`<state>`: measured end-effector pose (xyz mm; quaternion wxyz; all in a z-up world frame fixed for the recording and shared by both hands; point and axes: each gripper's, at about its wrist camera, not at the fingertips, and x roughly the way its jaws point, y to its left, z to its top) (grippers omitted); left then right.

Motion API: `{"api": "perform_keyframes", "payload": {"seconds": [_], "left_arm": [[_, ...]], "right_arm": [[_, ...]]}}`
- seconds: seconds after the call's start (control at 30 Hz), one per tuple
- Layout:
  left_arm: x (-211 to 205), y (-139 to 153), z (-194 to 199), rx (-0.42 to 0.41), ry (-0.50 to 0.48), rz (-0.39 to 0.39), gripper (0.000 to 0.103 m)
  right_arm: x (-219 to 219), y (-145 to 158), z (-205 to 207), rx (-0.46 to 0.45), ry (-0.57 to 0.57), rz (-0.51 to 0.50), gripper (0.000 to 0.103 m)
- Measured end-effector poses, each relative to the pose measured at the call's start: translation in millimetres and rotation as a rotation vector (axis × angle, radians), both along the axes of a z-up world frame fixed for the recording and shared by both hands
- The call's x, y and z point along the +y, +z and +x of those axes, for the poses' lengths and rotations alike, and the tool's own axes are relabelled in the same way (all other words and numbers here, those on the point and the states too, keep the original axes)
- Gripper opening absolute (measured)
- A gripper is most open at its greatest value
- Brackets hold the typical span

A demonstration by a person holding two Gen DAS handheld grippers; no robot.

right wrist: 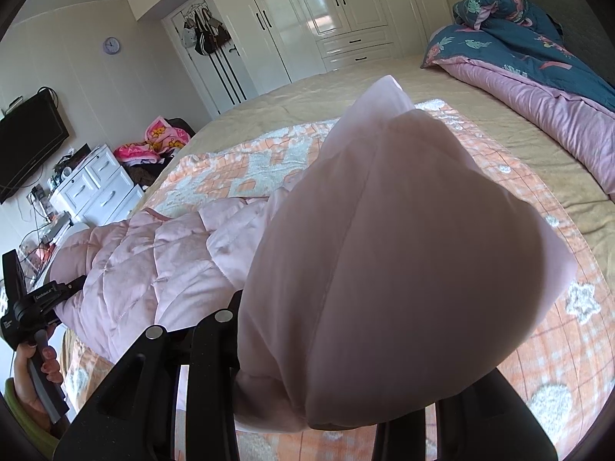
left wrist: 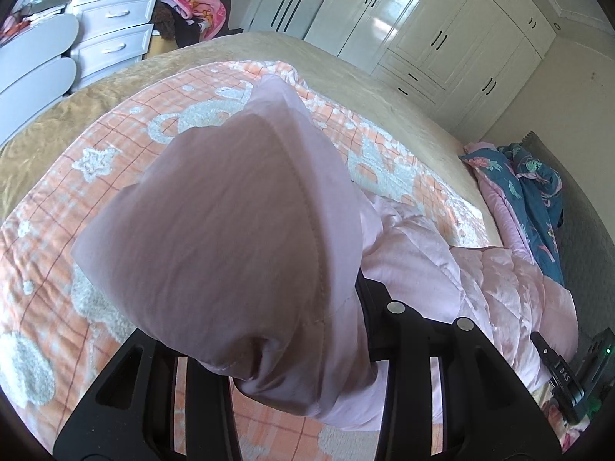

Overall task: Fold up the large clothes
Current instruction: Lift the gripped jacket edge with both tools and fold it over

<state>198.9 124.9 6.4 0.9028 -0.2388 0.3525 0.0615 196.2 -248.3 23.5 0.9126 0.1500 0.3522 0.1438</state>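
A pale pink quilted jacket [left wrist: 480, 284] lies across the orange checked blanket [left wrist: 57, 211] on the bed. My left gripper [left wrist: 303, 349] is shut on a corner of the jacket, whose smooth fabric [left wrist: 230, 238] bulges up over the fingertips and hides them. My right gripper [right wrist: 330, 376] is shut on another corner of the same jacket [right wrist: 153, 261], and that fabric [right wrist: 403, 269] also covers its fingertips. The left gripper shows in the right wrist view [right wrist: 34, 307] at the far left, held in a hand. The right gripper's body shows at the lower right of the left wrist view.
A blue and pink duvet [right wrist: 538, 77] is heaped at the head of the bed. White wardrobes [right wrist: 326, 11] line the far wall. A white drawer unit [left wrist: 111, 19] and a pile of pink clothes [left wrist: 196, 0] stand beyond the bed's foot. A TV [right wrist: 27, 142] hangs on the wall.
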Motion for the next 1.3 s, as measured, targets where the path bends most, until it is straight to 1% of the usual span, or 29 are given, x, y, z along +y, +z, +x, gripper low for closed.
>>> {"api": "perform_keyframes", "payload": {"seconds": [0.27,0.53,0.7,0.8,0.93,1.13,1.23,1.3], "left_arm": [[-1.9,-8.1,-21.7,0.005,-0.014,0.012,0.03],[-5.3,-19.2,-46.5,0.006,-0.026,0.025,0.031],[-4.9,-27.5,-62.4,0.008,-0.031,0.019,0.032],[-2.8,-34.0,-70.7,0.014,-0.033,0.0,0.033],[-0.2,-44.7,-76.4,0.032,-0.043,-0.005,0.035],[1.2,-58.3,-76.6,0.05,-0.033,-0.005,0.039],[3.8,-65.7,-74.2,0.057,-0.026,-0.017,0.042],[4.7,-69.8,-73.4,0.065,-0.021,-0.024,0.044]], "right_arm": [[-4.3,-6.9,-21.4,-0.002,0.006,-0.016,0.033],[-12.5,-17.0,-43.1,-0.001,0.015,-0.009,0.033],[-17.3,-23.3,-53.8,0.004,0.014,0.003,0.033],[-20.5,-31.2,-61.2,0.011,0.014,0.005,0.034],[-24.1,-45.3,-65.1,0.04,0.005,0.019,0.035],[-28.9,-64.5,-58.0,0.101,-0.021,0.048,0.039],[-30.8,-74.5,-53.3,0.132,-0.036,0.053,0.042],[-30.4,-79.6,-51.8,0.154,-0.043,0.061,0.048]]}}
